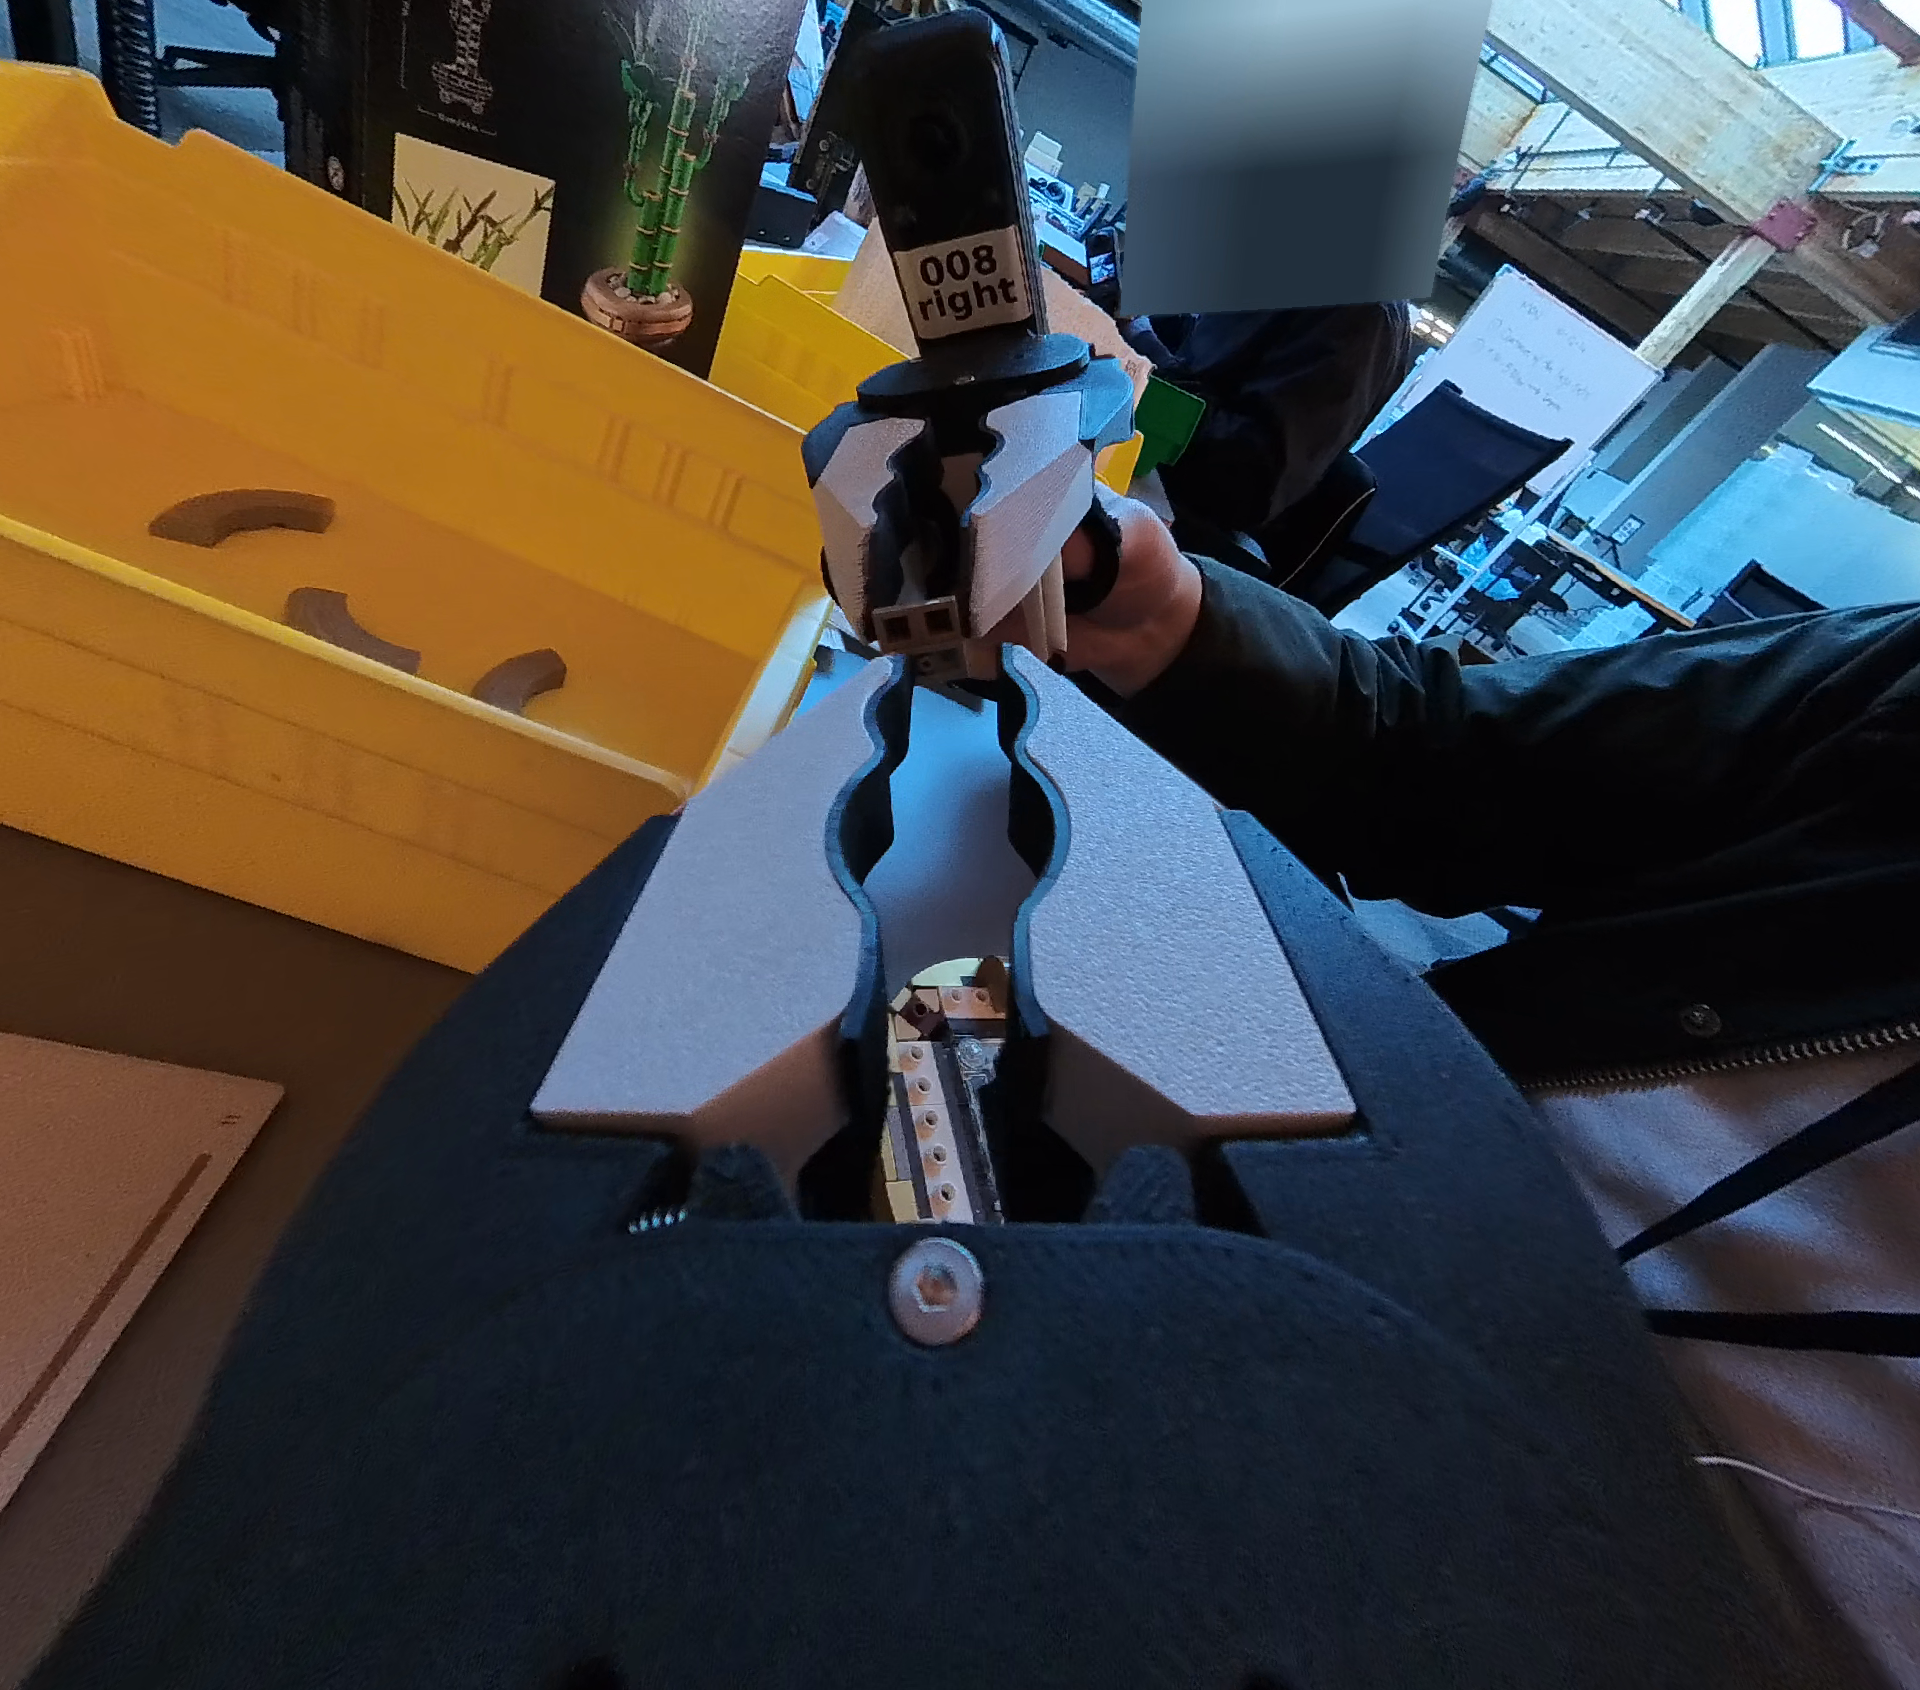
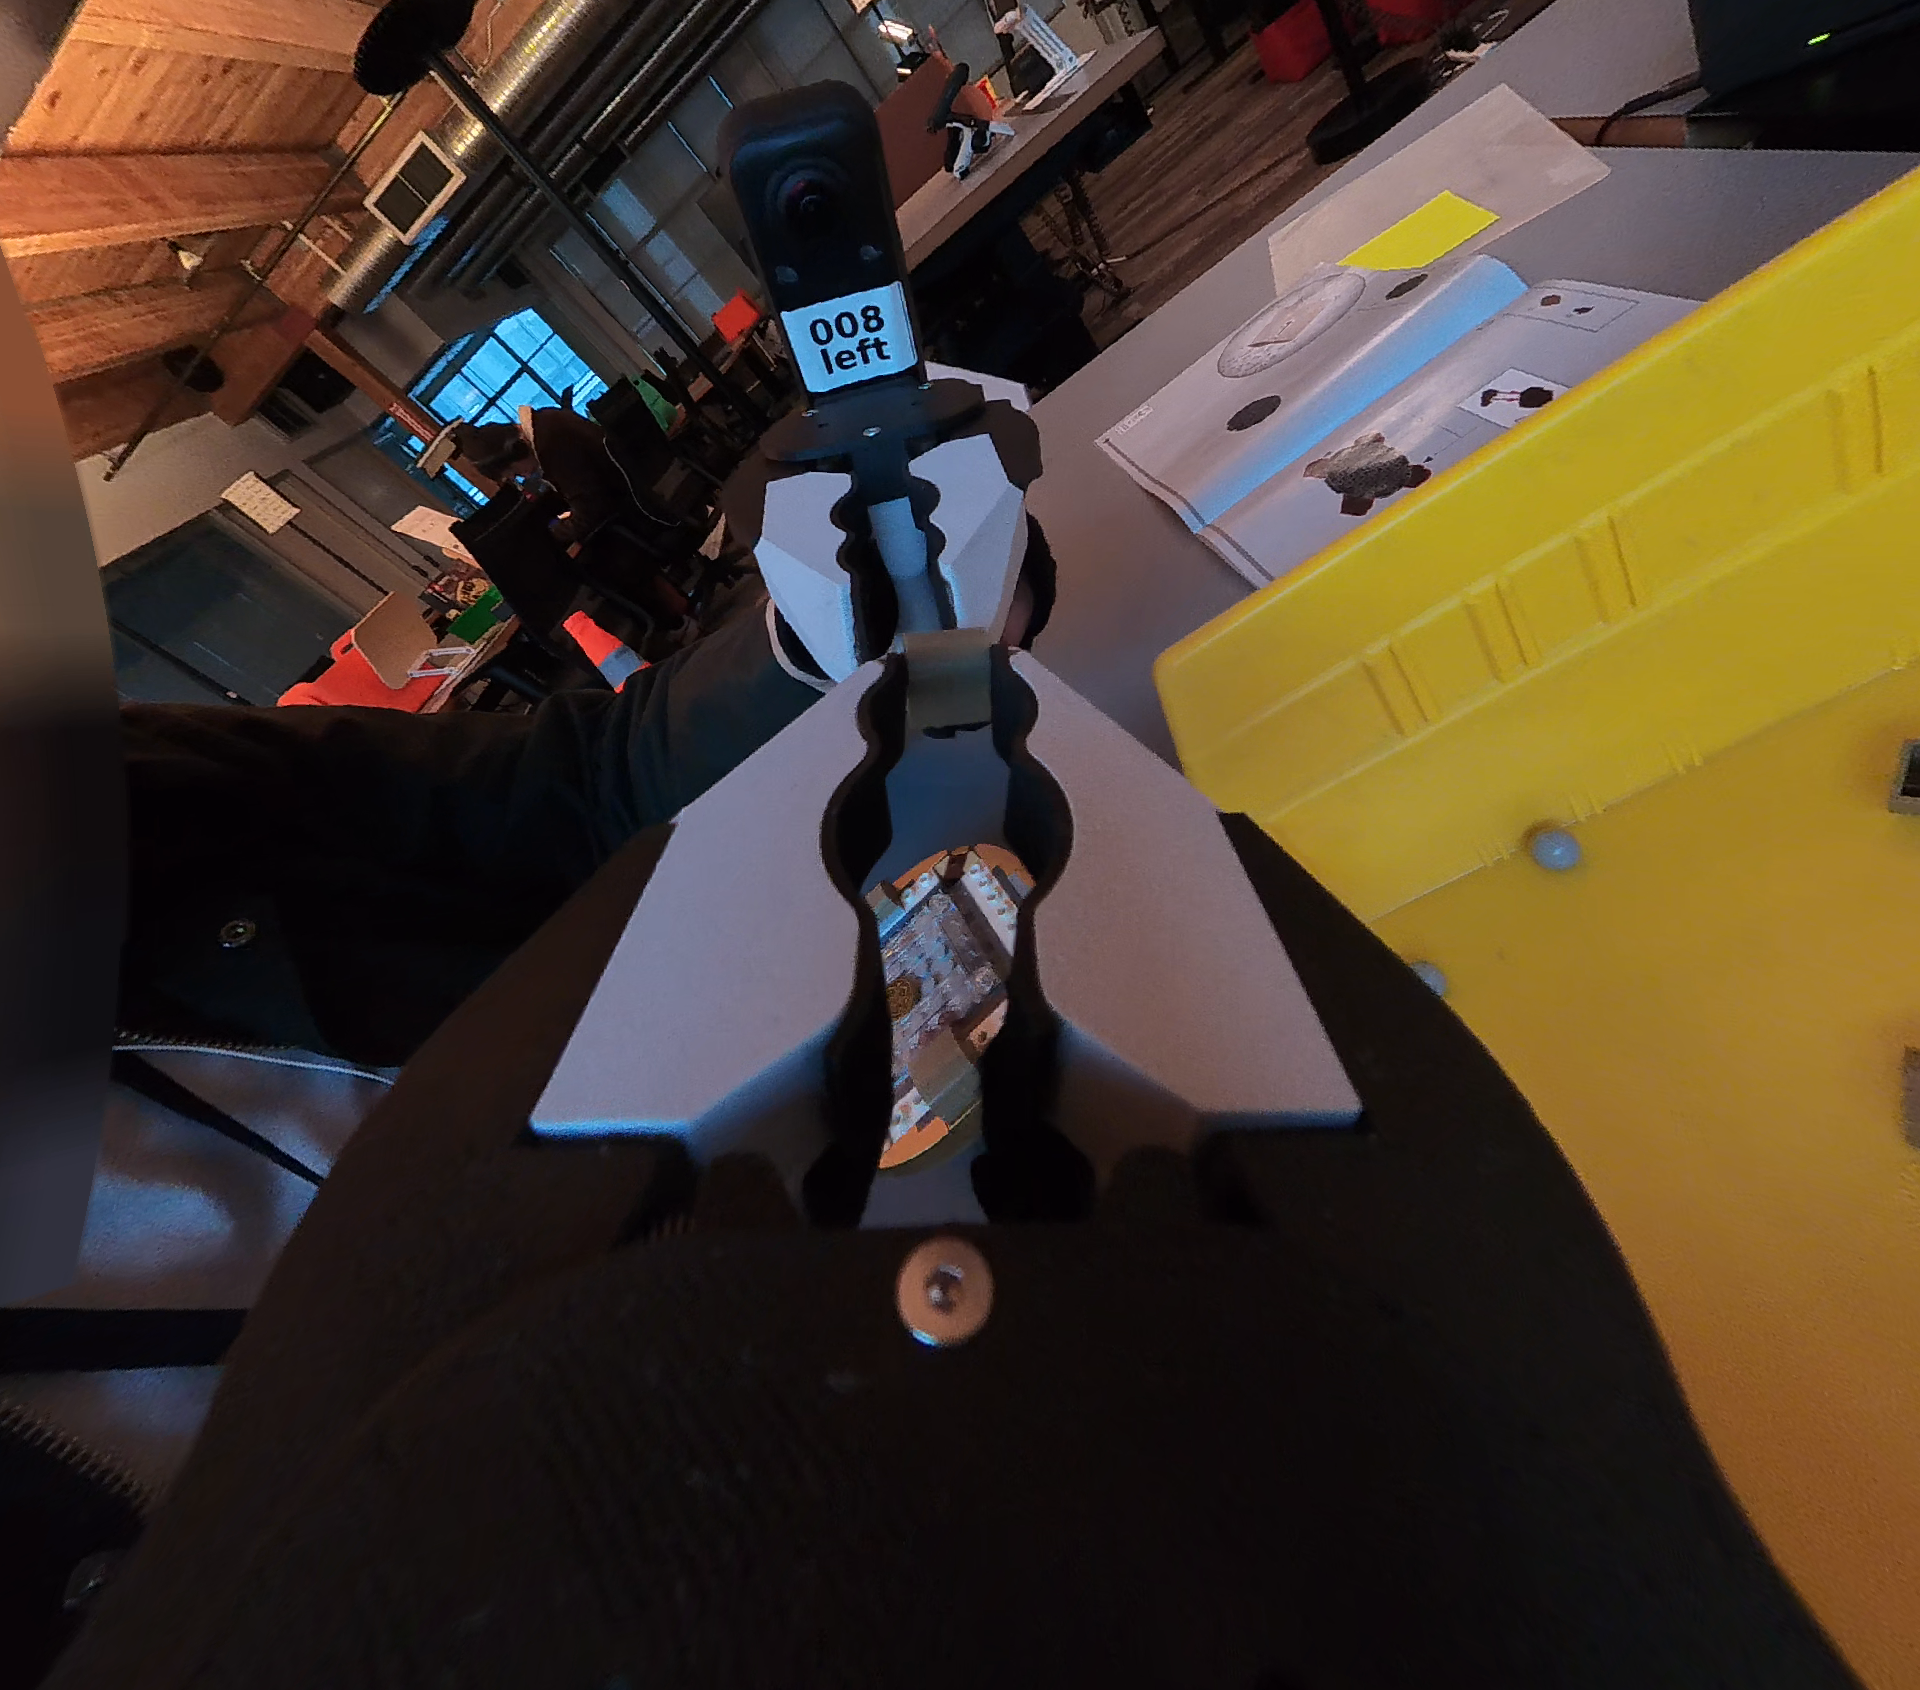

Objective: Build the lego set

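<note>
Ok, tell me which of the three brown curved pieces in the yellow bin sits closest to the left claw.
The rightmost curved piece, by the bin's near wall. The other two lie farther left and farther back.

bin [image 1: 312,705] left of left gripper [image 1: 951,684] | three curved pieces [image 1: 353,627] in bin | box [image 1: 551,82] upright behind bin | right gripper [image 1: 925,627] tip-to-tip ahead | booklet [image 2: 1382,414] open on table [image 2: 1122,497] beyond bin [image 2: 1558,653]
</note>
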`<state>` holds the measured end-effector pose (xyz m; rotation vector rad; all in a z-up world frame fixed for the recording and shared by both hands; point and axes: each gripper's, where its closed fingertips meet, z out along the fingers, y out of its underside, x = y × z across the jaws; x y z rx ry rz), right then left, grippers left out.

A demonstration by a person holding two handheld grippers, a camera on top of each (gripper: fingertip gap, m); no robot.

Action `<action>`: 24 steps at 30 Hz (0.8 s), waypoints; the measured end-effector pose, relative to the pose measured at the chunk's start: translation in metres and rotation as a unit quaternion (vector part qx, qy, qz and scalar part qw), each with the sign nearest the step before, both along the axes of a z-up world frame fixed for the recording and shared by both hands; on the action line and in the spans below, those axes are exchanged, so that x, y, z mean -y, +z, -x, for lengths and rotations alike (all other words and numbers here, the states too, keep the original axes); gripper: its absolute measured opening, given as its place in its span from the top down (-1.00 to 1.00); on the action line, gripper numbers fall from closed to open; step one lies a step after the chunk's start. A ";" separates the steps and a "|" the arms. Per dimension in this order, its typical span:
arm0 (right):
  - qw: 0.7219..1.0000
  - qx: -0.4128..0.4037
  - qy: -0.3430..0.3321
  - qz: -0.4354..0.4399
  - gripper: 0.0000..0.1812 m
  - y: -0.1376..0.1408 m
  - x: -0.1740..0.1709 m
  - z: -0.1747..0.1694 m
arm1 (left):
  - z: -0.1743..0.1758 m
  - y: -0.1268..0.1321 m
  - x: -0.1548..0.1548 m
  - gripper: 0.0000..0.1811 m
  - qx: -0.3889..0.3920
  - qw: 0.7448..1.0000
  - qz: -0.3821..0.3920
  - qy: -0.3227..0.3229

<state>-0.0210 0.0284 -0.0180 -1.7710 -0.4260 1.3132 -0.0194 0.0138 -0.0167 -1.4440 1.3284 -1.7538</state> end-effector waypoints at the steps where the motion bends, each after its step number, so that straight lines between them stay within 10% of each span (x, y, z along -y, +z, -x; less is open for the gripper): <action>1: 1.000 0.001 -0.001 -0.001 0.85 0.000 0.000 0.000 | 0.000 0.000 0.000 0.84 -0.001 1.000 -0.001 0.001; 24: 0.999 -0.038 0.029 -0.012 0.81 0.002 0.002 0.006 | 0.000 -0.002 0.000 0.84 -0.012 1.000 -0.001 -0.004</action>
